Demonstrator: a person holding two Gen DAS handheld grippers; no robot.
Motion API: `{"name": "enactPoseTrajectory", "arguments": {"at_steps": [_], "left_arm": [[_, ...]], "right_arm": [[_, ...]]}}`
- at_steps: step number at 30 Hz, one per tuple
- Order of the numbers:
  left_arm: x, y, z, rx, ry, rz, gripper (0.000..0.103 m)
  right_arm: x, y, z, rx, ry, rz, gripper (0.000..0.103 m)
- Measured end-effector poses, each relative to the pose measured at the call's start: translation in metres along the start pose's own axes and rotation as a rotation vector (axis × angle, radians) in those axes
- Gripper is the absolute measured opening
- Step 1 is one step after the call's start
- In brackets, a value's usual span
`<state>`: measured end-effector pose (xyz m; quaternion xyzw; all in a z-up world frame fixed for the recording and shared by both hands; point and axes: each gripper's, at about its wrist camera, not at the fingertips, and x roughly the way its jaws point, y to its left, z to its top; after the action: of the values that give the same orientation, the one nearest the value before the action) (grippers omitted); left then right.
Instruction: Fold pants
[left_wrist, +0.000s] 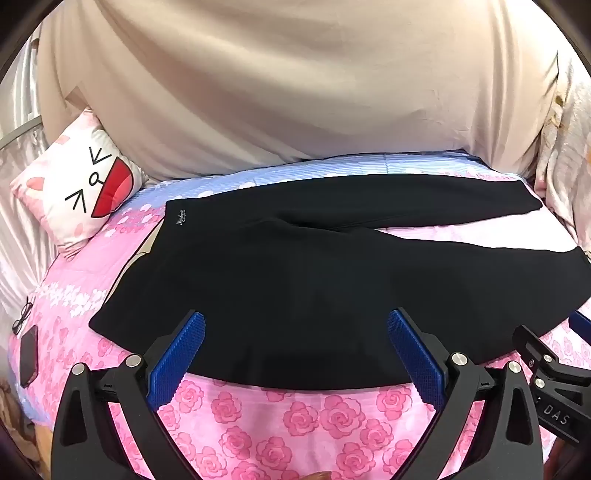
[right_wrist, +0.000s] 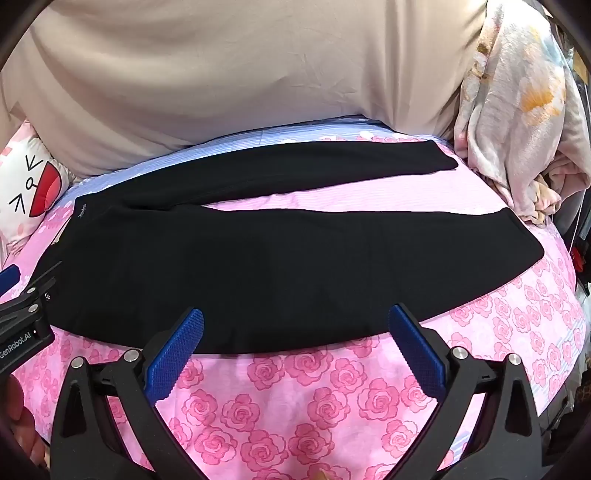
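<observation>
Black pants (left_wrist: 295, 280) lie flat on a pink rose-print bedspread (left_wrist: 280, 424), waistband to the left, two legs spread to the right. They also show in the right wrist view (right_wrist: 280, 266). My left gripper (left_wrist: 295, 325) is open and empty, its blue pads over the near edge of the pants by the waist end. My right gripper (right_wrist: 295, 321) is open and empty, over the near edge of the near leg. The right gripper's body shows at the right edge of the left wrist view (left_wrist: 554, 373).
A cartoon-face pillow (left_wrist: 81, 184) sits at the back left. A beige sheet (left_wrist: 295, 92) hangs behind the bed. A crumpled floral blanket (right_wrist: 517, 122) is piled at the right. Glasses (left_wrist: 22, 317) and a dark phone (left_wrist: 28, 356) lie at the bed's left edge.
</observation>
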<state>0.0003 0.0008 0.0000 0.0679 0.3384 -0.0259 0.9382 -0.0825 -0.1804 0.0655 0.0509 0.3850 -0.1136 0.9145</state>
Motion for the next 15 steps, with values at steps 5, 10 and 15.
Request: {"name": "enactPoseTrajectory", "arguments": {"at_steps": [5, 10, 15], "left_arm": [[0.0005, 0.0015, 0.0004, -0.005, 0.004, -0.003, 0.098], [-0.0005, 0.0026, 0.0000, -0.002, 0.008, 0.000, 0.098], [0.0019, 0.0035, -0.0017, 0.001, 0.006, 0.006, 0.098]], "right_arm": [[-0.0002, 0.0006, -0.0003, 0.001, -0.001, 0.002, 0.098], [0.0000, 0.0015, -0.0005, 0.001, 0.001, 0.003, 0.098], [0.0010, 0.0025, 0.0006, 0.002, 0.003, 0.004, 0.098]]}}
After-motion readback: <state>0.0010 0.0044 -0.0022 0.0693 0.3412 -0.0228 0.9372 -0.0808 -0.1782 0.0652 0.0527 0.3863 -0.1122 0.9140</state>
